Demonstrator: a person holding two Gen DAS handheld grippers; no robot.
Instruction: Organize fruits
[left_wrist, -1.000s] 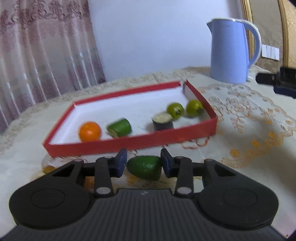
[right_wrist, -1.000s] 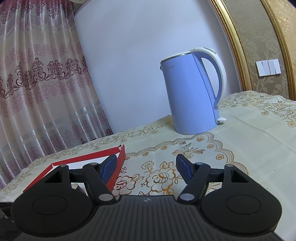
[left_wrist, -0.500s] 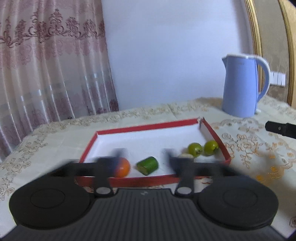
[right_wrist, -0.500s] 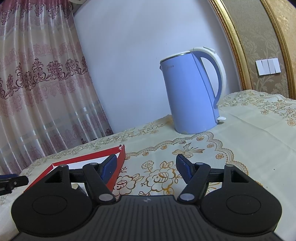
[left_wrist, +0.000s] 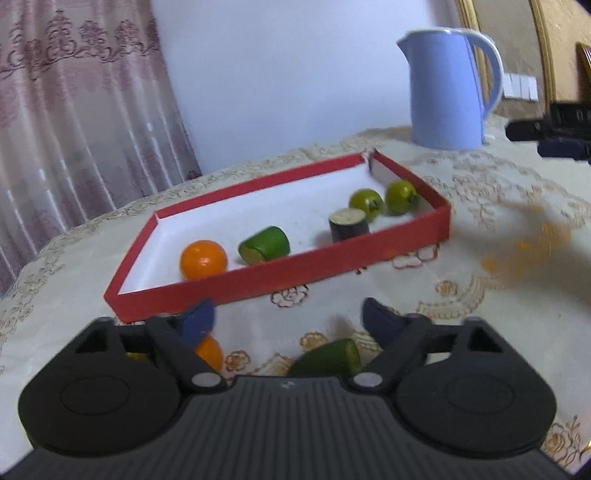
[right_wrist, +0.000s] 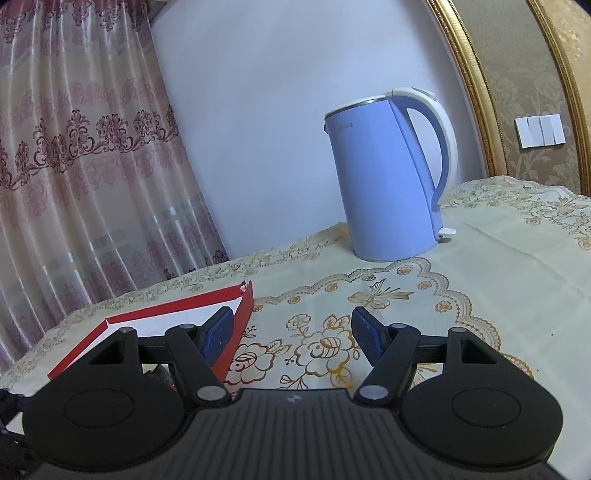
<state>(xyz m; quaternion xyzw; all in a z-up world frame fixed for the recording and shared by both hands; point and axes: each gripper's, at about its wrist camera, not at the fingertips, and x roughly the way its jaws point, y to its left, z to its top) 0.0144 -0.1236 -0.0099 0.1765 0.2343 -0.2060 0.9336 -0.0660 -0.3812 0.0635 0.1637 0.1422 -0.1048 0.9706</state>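
A red tray with a white floor holds an orange, a cut green piece, a dark cut piece and two round green fruits. In front of the tray, my left gripper hangs low over the tablecloth, its jaws apart and closing. A second green piece lies on the cloth between them, close to the right finger, with no pad pressing on it. Another orange sits behind the left finger. My right gripper stands open and holds nothing, beside the tray's right corner.
A blue electric kettle stands behind the tray at the back right, near the wall. An embroidered cloth covers the table. A curtain hangs at the left. The right gripper's dark frame shows at the right edge of the left wrist view.
A second ago my left gripper was shut on the green piece. It let go, its jaws spread wide and the view swung up and back down. The right gripper kept still.
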